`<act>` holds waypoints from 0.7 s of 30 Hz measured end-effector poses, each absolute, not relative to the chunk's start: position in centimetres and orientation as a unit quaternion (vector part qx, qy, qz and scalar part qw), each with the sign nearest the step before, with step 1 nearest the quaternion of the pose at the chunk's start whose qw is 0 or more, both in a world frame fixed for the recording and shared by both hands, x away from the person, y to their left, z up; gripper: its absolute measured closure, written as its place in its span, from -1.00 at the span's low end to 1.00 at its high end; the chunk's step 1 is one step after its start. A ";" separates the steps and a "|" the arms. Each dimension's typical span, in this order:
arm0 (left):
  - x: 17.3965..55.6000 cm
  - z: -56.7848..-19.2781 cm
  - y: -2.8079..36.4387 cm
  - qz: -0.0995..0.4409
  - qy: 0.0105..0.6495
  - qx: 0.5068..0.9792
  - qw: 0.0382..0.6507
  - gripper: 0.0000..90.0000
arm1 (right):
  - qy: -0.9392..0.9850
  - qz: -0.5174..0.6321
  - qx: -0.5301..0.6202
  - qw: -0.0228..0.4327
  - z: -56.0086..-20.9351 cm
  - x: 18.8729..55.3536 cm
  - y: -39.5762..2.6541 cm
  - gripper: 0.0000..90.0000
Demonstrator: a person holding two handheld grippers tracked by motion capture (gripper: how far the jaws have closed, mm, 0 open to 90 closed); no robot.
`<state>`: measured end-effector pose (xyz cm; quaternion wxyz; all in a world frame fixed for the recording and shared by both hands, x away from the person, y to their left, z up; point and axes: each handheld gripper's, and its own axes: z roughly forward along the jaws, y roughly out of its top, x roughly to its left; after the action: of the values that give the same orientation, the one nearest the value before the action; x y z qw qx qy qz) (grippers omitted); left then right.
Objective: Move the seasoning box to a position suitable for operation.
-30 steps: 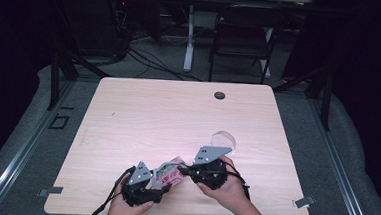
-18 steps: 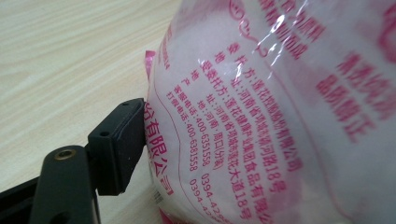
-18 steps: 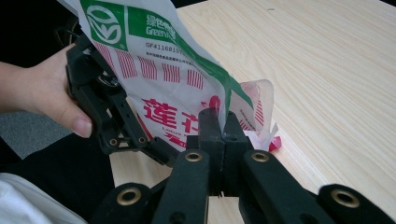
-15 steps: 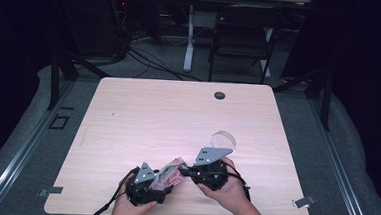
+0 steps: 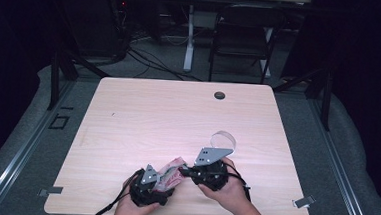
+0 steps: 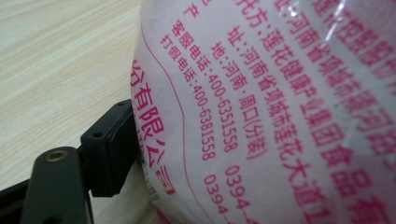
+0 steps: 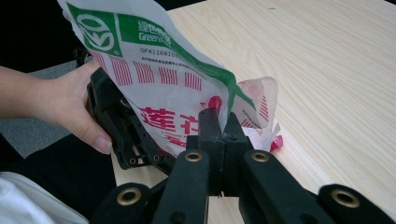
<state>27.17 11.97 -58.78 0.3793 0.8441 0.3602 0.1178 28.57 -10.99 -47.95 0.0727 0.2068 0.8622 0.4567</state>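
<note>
The thin white plastic bag (image 5: 168,172) printed in pink and green, soft, light and slippery, hangs just above the pale wooden surface (image 5: 177,122). The right claw (image 7: 218,123) pinches its edge, best held there; the left claw (image 5: 149,185) gapes around it, jaws just widened.

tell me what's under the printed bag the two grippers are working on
Light wooden table lies beneath the printed plastic bag. The left gripper sits at its lower part, one black jaw beside it; the right gripper pinches its edge. The tabletop directly beneath is covered.

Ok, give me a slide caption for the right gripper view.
Right gripper fingers pinch the printed bag edge above the wooden table.
</note>
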 end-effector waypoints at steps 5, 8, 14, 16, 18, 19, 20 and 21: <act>27.2 -58.8 11.9 0.119 0.361 0.844 0.378 -0.49 | 0.862 0.457 0.207 0.074 -47.9 28.5 -11.0 1.00; 27.3 -58.8 11.9 0.122 0.357 0.847 0.374 -0.50 | 0.862 0.458 0.207 0.074 -47.9 28.5 -11.0 1.00; 27.1 -58.8 11.5 0.139 0.345 0.855 0.362 -0.45 | 0.862 0.458 0.205 0.072 -48.0 28.5 -10.9 1.00; 27.1 -58.8 11.6 0.140 0.344 0.854 0.364 -0.39 | 0.861 0.459 0.206 0.073 -48.0 28.5 -10.9 1.00; 27.0 -58.8 11.5 0.141 0.346 0.852 0.368 -0.29 | 0.862 0.457 0.207 0.073 -47.9 28.5 -11.0 1.00; 27.0 -58.8 11.5 0.142 0.345 0.852 0.368 -0.26 | 0.862 0.457 0.207 0.073 -47.9 28.5 -11.0 1.00; 27.0 -58.8 11.6 0.143 0.344 0.852 0.368 -0.24 | 0.862 0.457 0.207 0.073 -47.9 28.5 -11.0 1.00; 27.0 -58.8 11.6 0.144 0.345 0.851 0.369 -0.20 | 0.861 0.458 0.208 0.074 -47.9 28.5 -11.0 1.00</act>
<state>26.96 11.58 -58.76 0.3690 0.8512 0.3446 0.1436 28.53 -11.01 -47.92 0.0741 0.2080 0.8613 0.4577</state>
